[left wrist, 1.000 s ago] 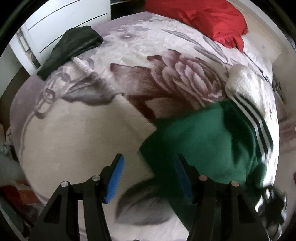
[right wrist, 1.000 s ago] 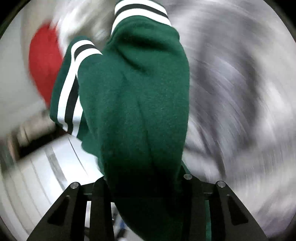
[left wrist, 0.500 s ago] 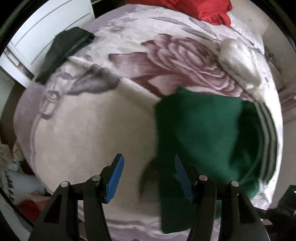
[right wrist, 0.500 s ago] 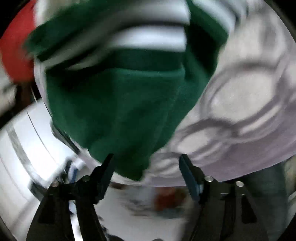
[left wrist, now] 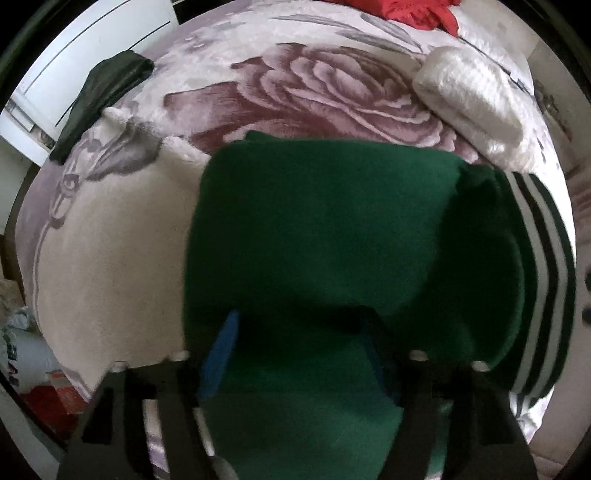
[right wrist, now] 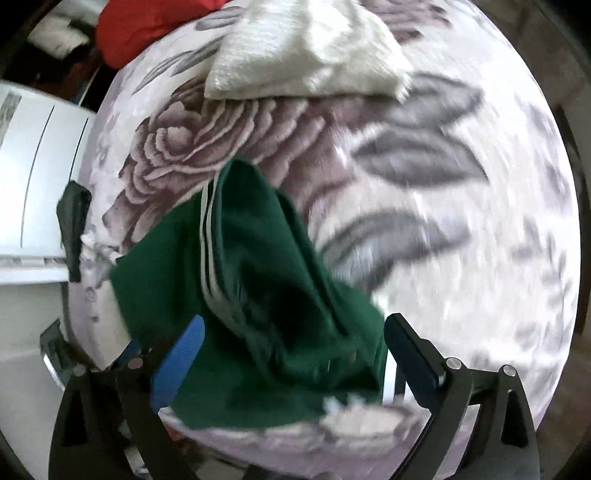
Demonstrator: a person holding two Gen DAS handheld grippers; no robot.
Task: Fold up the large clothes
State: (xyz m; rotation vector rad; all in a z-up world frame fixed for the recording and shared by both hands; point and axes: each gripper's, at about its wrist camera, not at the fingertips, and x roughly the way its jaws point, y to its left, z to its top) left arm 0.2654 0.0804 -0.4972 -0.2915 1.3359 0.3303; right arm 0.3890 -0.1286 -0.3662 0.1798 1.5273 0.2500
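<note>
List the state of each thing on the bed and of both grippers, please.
Green striped garment: folded over, lying on the floral blanket.
White knit garment: folded.
Dark garment: draped over the bed edge.
Red garment: crumpled.
Left gripper: jaws opening, above green fabric.
Right gripper: jaws opening, holding nothing.

Both wrist cams aimed steeply down at bed (left wrist: 110, 258). Left cam close over green garment (left wrist: 314, 229); right cam higher, farther back. Shared: green garment, rose-print blanket (right wrist: 461, 258), white folded cloth (right wrist: 303, 55).
</note>
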